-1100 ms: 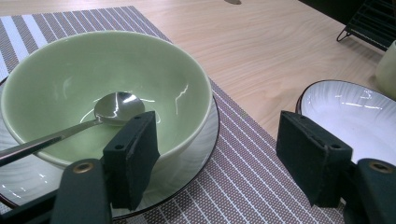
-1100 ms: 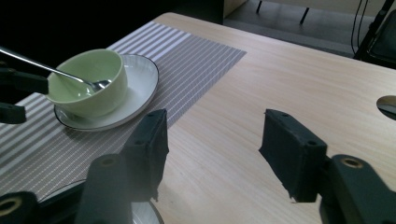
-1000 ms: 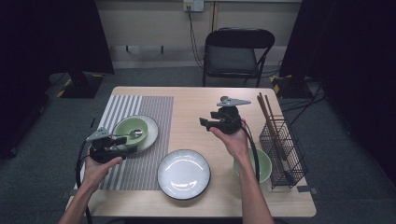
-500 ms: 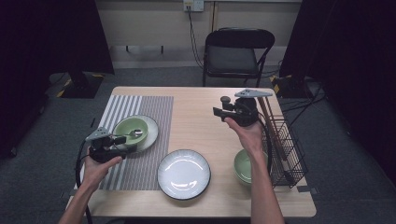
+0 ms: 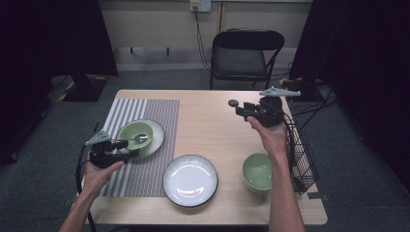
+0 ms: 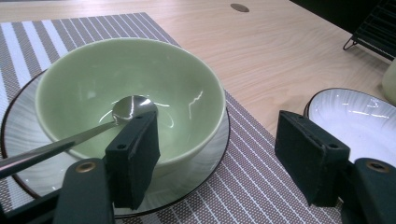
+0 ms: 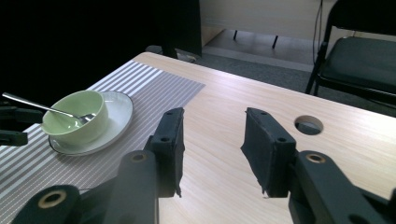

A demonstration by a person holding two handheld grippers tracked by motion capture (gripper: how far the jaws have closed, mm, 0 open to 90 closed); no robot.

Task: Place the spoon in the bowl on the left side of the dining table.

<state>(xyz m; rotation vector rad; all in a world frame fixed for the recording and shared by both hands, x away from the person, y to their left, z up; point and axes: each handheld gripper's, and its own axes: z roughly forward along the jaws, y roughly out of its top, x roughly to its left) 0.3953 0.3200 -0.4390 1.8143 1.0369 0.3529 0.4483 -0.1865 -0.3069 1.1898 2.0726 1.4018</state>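
Tabletop edge runs nearest the person, with an empty white plate just inside it and a second green bowl to its right. Left tongs hang released over the striped placemat, beside the green bowl on its saucer. Inside lies a spoon, scoop in the bowl, handle slanting out over the rim toward those tongs. Farther off, right tongs hover released above bare wood, near the wire rack at the right edge.

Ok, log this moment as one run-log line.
left gripper: open, beside green bowl | spoon: in bowl | right gripper: open, empty, raised above table
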